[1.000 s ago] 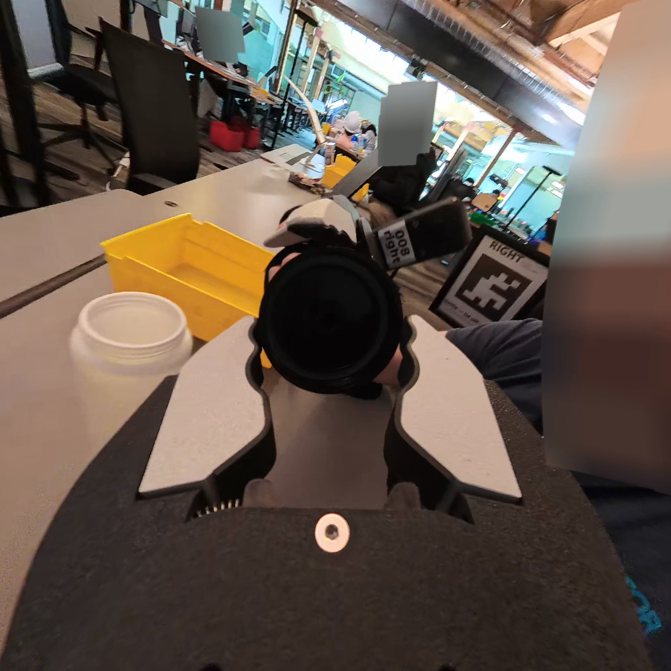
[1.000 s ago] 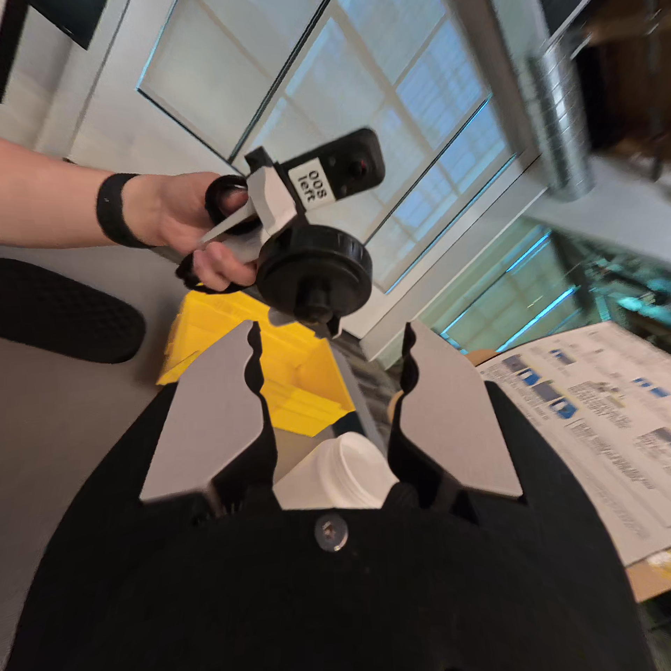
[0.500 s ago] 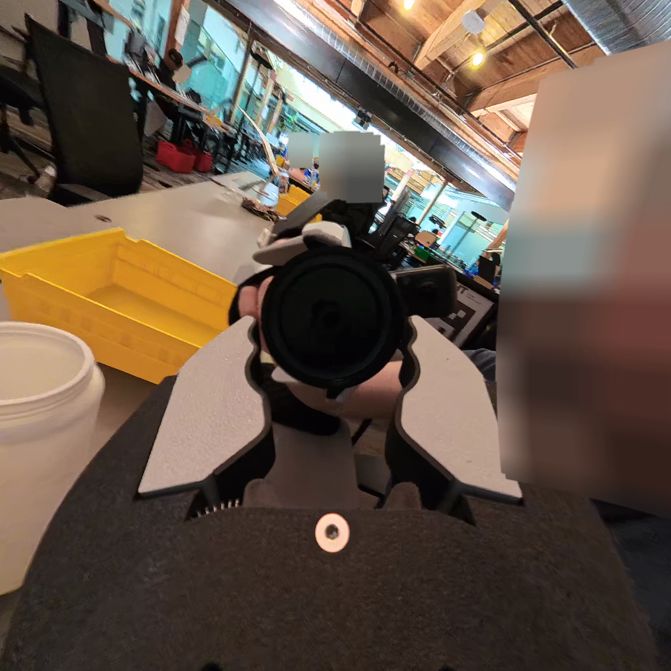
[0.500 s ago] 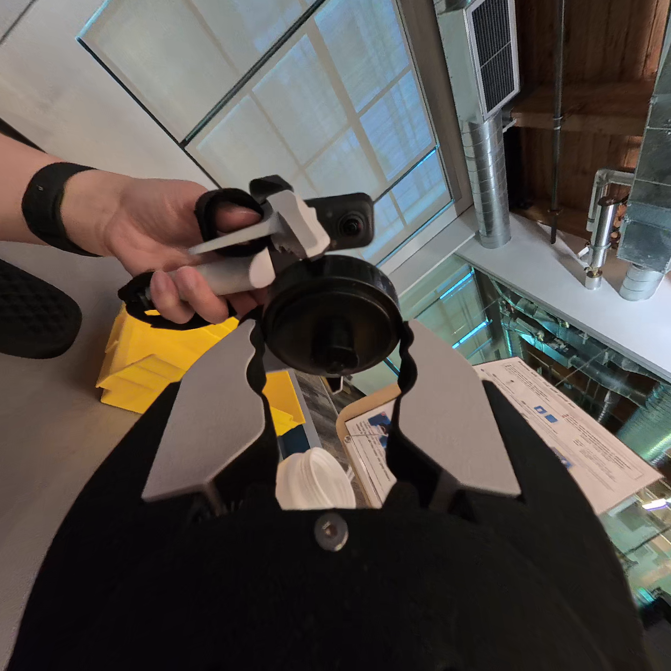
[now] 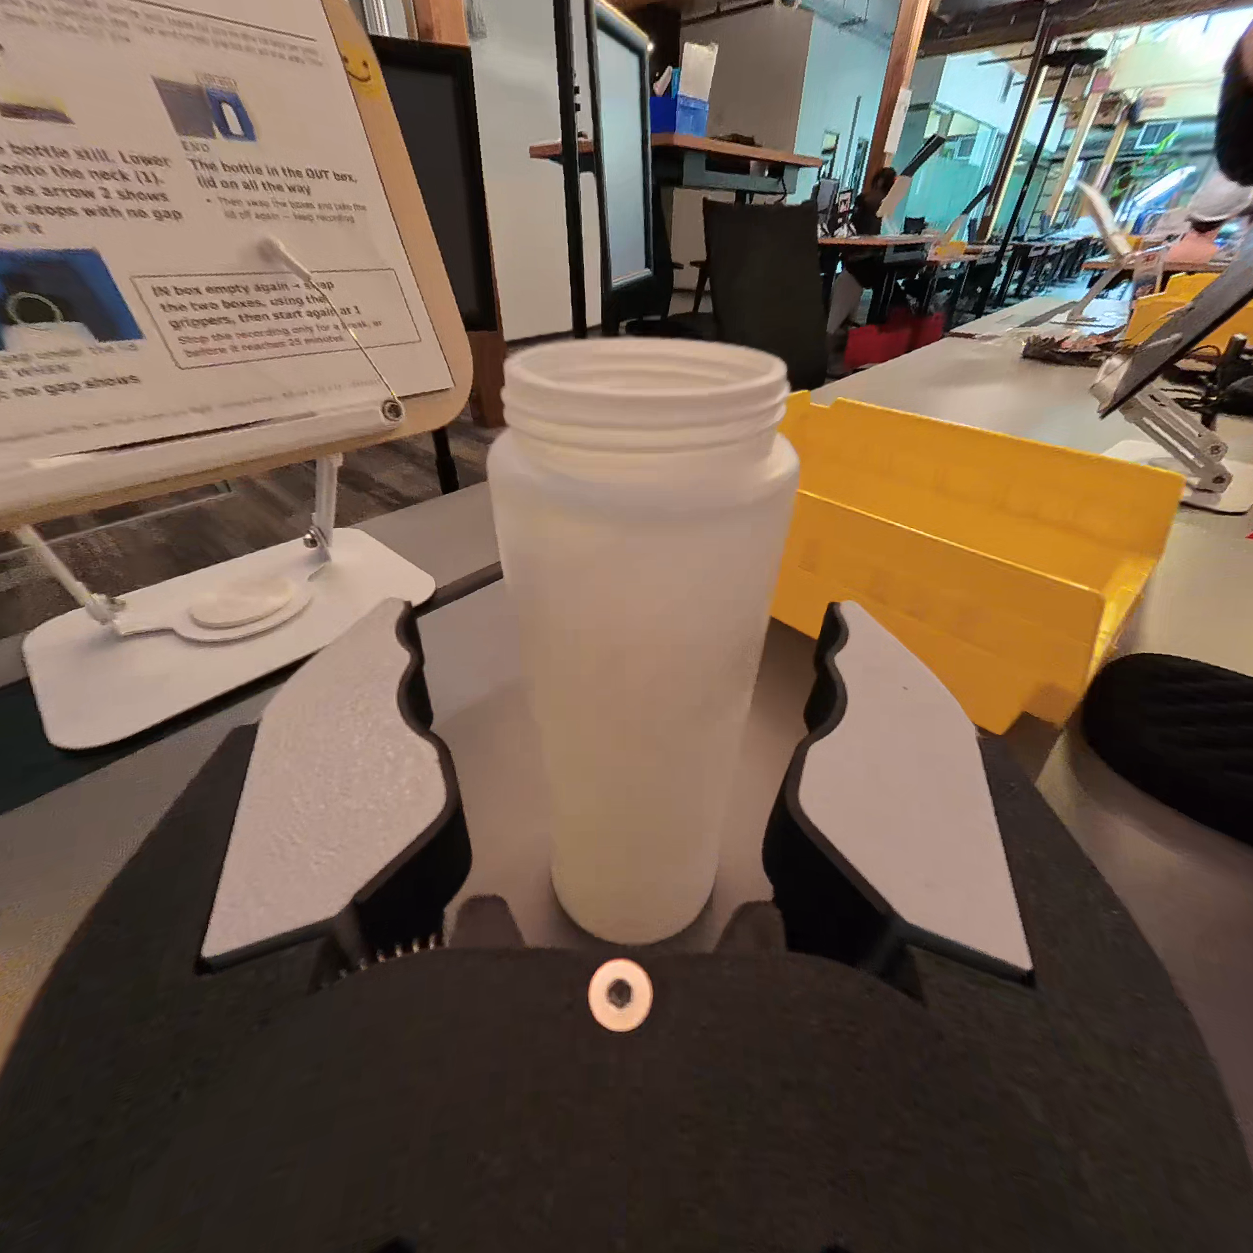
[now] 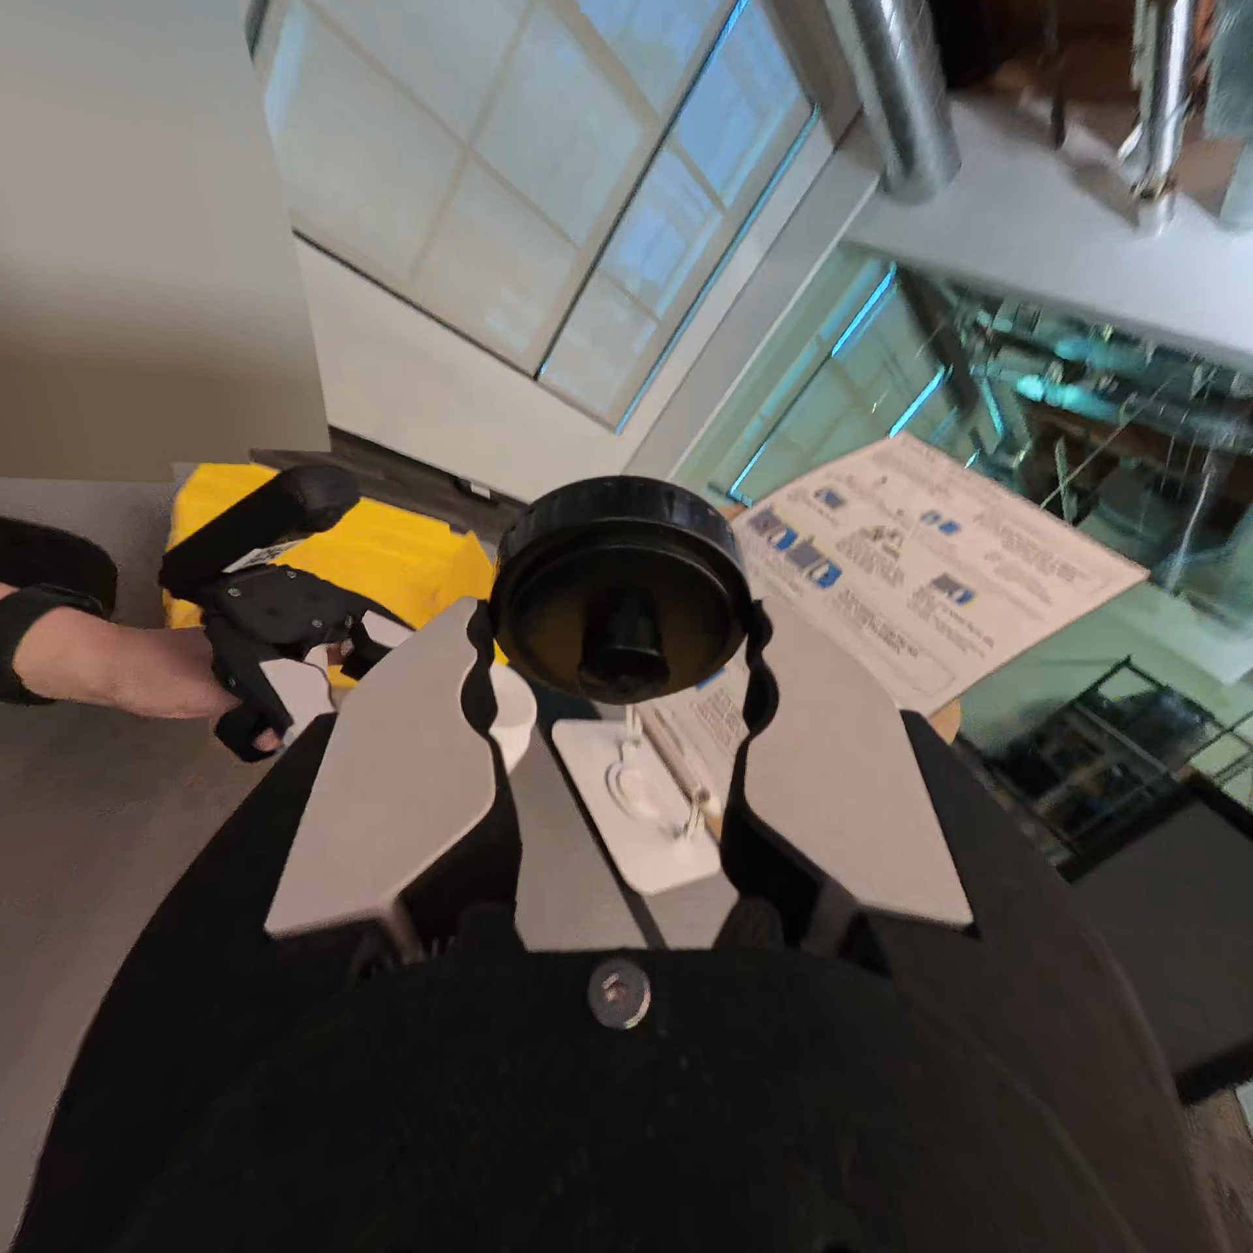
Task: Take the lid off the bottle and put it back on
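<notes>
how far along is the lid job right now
Done: the lid is off, and the bottle stands upright on the table with its threaded mouth bare. In hand: the right claw is shut on the lid, and the left claw straddles the bottle, open, with gaps on both sides. Left: gripping the bottle and screwing the lid back on.

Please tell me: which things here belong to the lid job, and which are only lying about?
Job:
bottle, open, between the open left tool's fingers
lid, held in the right tool

Lying about:
yellow bin
instruction sheet on a white stand
black pad
</notes>
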Tool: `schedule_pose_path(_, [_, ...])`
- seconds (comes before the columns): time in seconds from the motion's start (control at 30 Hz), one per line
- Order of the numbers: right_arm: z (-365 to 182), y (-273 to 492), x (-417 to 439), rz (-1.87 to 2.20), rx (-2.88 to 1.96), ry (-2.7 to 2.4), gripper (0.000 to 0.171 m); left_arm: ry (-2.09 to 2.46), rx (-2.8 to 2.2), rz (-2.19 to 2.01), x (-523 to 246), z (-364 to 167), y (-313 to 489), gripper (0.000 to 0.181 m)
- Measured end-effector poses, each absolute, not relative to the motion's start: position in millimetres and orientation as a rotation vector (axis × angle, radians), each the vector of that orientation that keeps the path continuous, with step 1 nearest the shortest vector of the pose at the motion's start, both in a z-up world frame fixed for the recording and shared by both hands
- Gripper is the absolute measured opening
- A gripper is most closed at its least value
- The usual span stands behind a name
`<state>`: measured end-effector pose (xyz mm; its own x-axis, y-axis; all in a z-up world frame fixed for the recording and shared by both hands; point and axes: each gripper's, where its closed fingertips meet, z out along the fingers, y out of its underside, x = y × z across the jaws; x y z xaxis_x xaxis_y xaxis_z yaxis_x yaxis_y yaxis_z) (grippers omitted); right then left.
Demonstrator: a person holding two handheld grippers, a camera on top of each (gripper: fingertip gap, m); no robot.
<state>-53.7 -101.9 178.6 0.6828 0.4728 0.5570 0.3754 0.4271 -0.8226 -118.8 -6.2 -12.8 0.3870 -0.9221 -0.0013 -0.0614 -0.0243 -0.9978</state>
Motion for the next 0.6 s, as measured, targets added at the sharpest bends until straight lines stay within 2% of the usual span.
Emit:
schedule_pose_path(0.17, [146,-87,-56,0.14,-1.394,-0.906,0.073,1.023,-1.408,-0.886,-99,-26,1,0.105])
schedule_pose_path(0.23, [130,-84,-61,0.171,-1.491,-0.935,0.073,1.076,-1.398,-0.908,-95,-33,-1,0.088])
schedule_pose_path(0.27, [123,-83,-63,0.189,-1.534,-0.947,0.073,1.075,-1.389,-0.924,-94,-34,-1,0.087])
schedule_pose_path(0.4, [99,-82,-76,0.259,-1.681,-0.99,0.073,1.085,-1.365,-0.954,-97,-33,-1,0.086])
schedule_pose_path(0.6, [77,-54,-92,0.149,-1.947,-1.221,0.073,1.078,-1.318,-1.009,-93,-32,-6,0.086])
